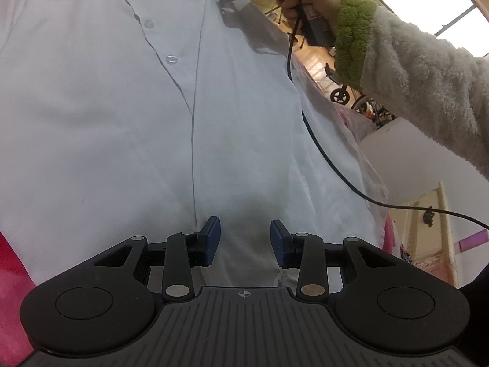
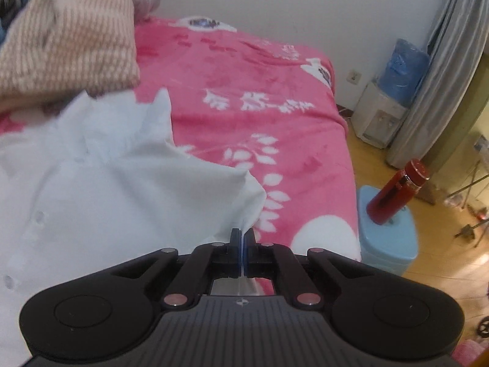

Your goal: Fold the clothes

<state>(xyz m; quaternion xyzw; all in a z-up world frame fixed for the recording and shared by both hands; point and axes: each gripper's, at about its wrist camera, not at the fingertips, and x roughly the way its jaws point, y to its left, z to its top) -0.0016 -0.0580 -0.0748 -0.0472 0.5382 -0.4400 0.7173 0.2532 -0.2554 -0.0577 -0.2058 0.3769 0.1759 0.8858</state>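
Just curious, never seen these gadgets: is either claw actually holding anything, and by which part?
The right claw is shut on the white shirt, pinching a pulled-up edge of it. The left claw stands open over the shirt, gripping nothing.

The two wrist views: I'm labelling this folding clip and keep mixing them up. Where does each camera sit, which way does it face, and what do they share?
Left wrist: sits on the left gripper, looking down along open blue-padded fingers at the white shirt; the person's fuzzy sleeve and right hand show top right.
Right wrist: sits on the right gripper, looking down across the pink blanket toward the floor; jaws shut on a shirt edge; no hand shows.
Shared: the white shirt and pink blanket.
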